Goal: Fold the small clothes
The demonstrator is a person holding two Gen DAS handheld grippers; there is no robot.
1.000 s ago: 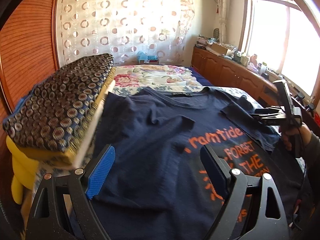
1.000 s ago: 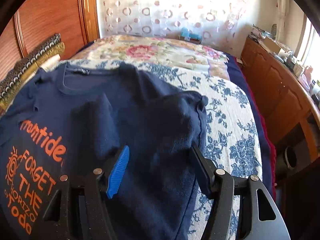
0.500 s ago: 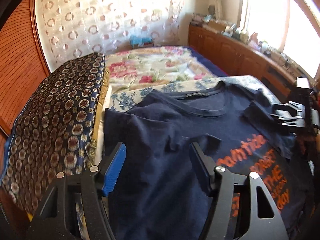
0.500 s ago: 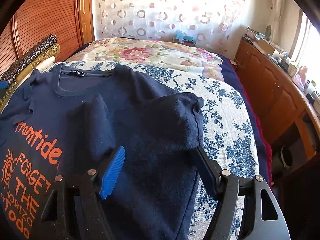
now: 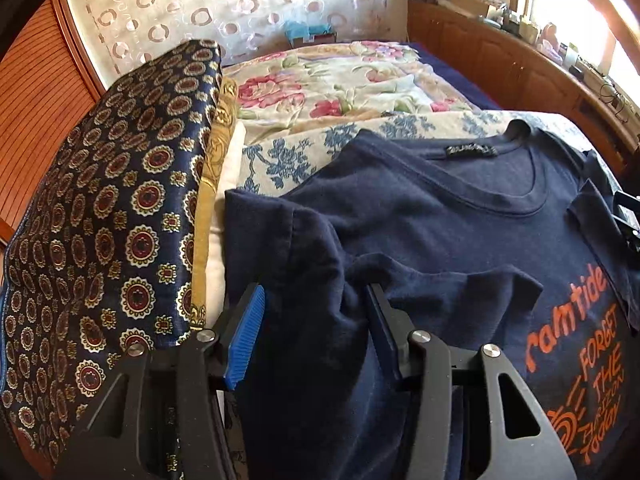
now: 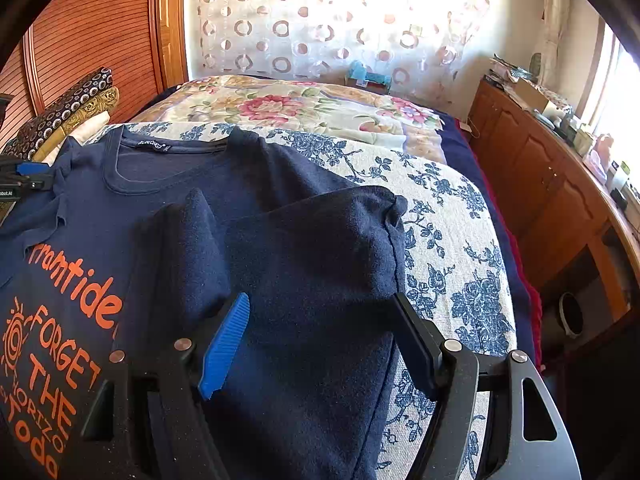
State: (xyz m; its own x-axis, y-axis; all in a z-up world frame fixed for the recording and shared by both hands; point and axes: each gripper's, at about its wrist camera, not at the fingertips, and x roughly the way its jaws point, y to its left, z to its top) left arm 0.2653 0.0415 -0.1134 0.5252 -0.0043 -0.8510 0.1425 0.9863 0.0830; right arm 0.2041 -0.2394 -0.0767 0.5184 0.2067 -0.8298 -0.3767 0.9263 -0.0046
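A navy T-shirt [image 5: 460,220] with orange lettering lies face up on the bed, collar away from me. My left gripper [image 5: 316,304] hovers low over the shirt's left sleeve. Its jaws are closing with bunched sleeve cloth between them, and the pads do not visibly press on it. My right gripper [image 6: 320,300] stands open astride the shirt's [image 6: 160,200] right sleeve, which is folded inward. Each gripper shows at the edge of the other's view: the left gripper [image 6: 20,180] at the far left, the right gripper [image 5: 628,220] at the far right.
A stack of patterned cushions [image 5: 100,200] lies close to the left of the shirt. The shirt rests on a blue-flowered cover [image 6: 440,220], with a rose-patterned quilt [image 5: 340,80] behind. A wooden cabinet [image 6: 540,180] runs along the right, past the bed's edge.
My left gripper moved left and lower, from the shirt's middle to its left sleeve by the cushions, and its jaws narrowed. My right gripper stayed put, its jaws slightly wider.
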